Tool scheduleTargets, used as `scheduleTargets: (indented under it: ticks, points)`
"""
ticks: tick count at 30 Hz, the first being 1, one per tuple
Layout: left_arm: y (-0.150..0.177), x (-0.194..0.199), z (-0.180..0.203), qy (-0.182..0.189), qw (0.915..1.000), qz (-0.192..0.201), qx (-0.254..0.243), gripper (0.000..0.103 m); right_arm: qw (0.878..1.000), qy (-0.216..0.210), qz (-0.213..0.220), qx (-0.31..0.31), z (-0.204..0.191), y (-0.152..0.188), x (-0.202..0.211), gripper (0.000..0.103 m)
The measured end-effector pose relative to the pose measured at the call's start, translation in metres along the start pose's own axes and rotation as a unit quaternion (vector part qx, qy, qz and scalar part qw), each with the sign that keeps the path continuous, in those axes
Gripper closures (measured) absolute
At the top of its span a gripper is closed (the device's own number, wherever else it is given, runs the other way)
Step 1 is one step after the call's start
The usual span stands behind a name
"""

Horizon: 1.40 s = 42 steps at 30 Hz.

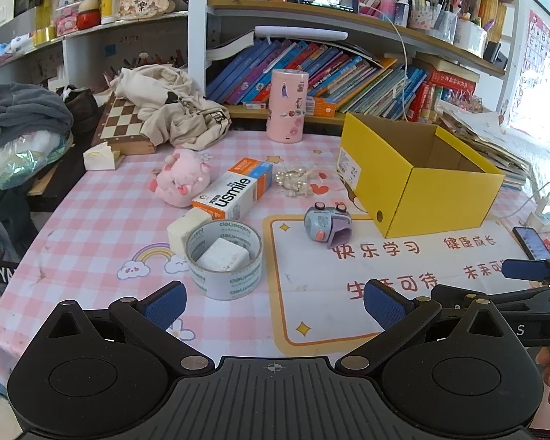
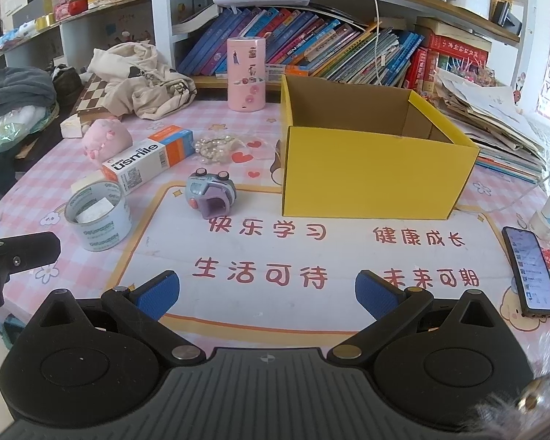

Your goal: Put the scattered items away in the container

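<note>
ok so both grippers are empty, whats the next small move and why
Probably ease the open left gripper forward over the tape roll: it is the nearest loose item, straight ahead, and the yellow box looks empty. The right gripper faces only bare mat.

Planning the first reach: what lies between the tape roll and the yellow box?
The small toy car lies between tape roll and yellow box; plain in the right wrist view.
</note>
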<state>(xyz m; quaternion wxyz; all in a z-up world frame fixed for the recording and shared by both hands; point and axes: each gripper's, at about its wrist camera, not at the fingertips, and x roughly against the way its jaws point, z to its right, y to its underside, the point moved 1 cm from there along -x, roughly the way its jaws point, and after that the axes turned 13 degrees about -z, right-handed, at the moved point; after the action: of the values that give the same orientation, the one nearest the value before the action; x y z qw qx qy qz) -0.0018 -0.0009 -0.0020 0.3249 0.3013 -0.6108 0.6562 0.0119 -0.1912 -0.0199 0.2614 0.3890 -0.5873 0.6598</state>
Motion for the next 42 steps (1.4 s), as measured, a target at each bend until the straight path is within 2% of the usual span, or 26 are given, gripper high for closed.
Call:
scheduleTargets:
  ticks: [11,18,27,36,42]
  points:
    - [0.002,0.0,-0.003,0.01,0.9999,0.001,0.008,0.0,1.0,-0.001,0.0,0.02,-0.005,-0.003,-0.001,0.0]
    - [0.0,-0.001,-0.004,-0.003,0.9999,0.005,0.014,0.0,0.999,-0.015,-0.001,0.045,-0.01,-0.013,-0.008,0.0]
    - [-0.01,-0.008,-0.011,-0.03,0.9978,0.004,0.06,0.0,0.994,-0.043,0.001,0.098,-0.018,-0.035,-0.023,0.0]
    - [-0.025,-0.022,-0.01,-0.049,0.9927,0.012,0.11,0.0,0.983,-0.065,0.009,0.174,-0.017,-0.064,-0.038,0.0]
    - [-0.031,-0.034,-0.012,-0.072,0.9865,0.008,0.147,0.0,0.967,-0.099,0.014,0.236,-0.018,-0.079,-0.048,0.0]
